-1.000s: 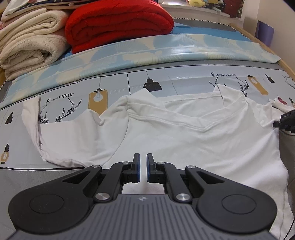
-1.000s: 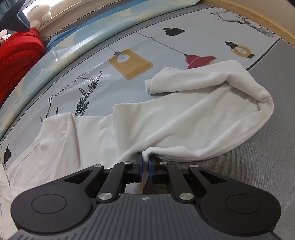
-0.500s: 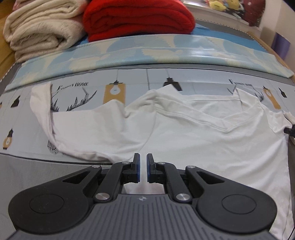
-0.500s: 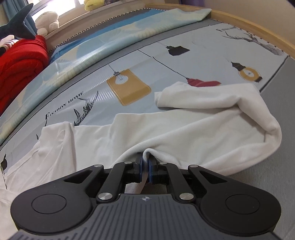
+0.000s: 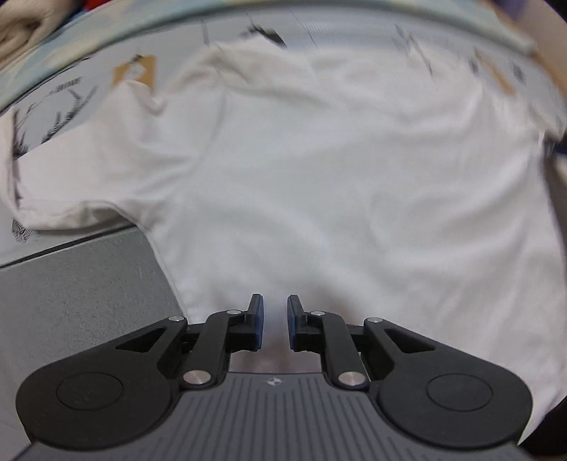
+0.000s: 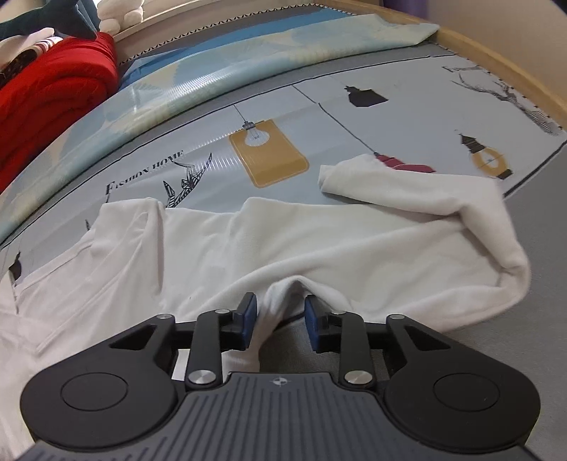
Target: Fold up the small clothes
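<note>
A white T-shirt (image 5: 319,177) lies spread on the bed, and the left wrist view of it is blurred. My left gripper (image 5: 275,319) hovers close over the shirt's lower body, pointing steeply down. Its jaws are opening, slightly apart, with nothing pinched between them. In the right wrist view the shirt (image 6: 319,248) shows its right sleeve (image 6: 443,212) bunched and folded over. My right gripper (image 6: 278,315) is at the sleeve's near edge with its jaws opening. A raised ridge of fabric (image 6: 280,298) stands between them, leaning on the left pad (image 6: 248,315) and clear of the right one.
The bed sheet (image 6: 269,117) is printed with lamps and antlers, with a plain grey band (image 5: 81,283) nearer me. A folded red blanket (image 6: 46,99) and a cream one (image 5: 21,25) lie at the back, with plush toys (image 6: 117,14) behind. A wooden bed edge (image 6: 496,60) runs along the right.
My left gripper dropped toward the shirt, tipped further down, and its jaws parted a little. The right jaws let go of the pinched fabric fold, which stays raised between them.
</note>
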Action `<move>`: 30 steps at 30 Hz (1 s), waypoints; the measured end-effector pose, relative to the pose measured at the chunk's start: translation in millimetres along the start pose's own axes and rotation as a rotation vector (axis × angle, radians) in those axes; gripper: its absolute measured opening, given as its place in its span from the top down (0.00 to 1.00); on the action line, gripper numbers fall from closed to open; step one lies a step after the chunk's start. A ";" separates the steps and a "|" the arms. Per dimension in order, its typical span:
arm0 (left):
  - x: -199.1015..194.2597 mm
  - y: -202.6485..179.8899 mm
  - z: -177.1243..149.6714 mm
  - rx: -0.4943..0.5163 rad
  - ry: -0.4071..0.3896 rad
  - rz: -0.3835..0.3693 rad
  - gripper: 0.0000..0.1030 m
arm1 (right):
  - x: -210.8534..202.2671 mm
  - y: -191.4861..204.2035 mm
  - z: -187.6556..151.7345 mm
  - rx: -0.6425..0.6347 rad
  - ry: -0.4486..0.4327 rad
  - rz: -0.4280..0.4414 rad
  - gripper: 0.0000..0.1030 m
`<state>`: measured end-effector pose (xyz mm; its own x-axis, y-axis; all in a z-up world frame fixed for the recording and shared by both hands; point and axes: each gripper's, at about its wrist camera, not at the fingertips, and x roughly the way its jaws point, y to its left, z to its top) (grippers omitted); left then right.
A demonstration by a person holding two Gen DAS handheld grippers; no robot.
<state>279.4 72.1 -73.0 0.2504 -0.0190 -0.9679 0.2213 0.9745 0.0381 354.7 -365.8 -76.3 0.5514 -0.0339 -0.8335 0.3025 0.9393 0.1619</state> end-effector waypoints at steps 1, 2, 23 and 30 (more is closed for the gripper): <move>6.0 -1.6 -4.1 0.025 0.020 0.006 0.83 | -8.0 1.6 -1.0 -0.026 -0.011 0.000 0.62; 9.4 -2.0 -8.8 0.049 0.018 0.008 0.82 | -14.4 3.0 -1.7 -0.052 -0.022 0.000 0.61; -57.8 127.7 24.5 -0.354 -0.370 0.201 0.65 | -147.2 129.1 -42.7 -0.318 -0.335 0.349 0.48; -34.6 179.4 54.1 -0.443 -0.397 0.290 0.65 | -122.0 167.2 -32.0 -0.293 -0.313 0.372 0.48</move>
<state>361.4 235.5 -19.2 0.5889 0.2597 -0.7654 -0.2949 0.9507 0.0957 313.0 -193.7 35.5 0.7975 0.2594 -0.5447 -0.1600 0.9614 0.2237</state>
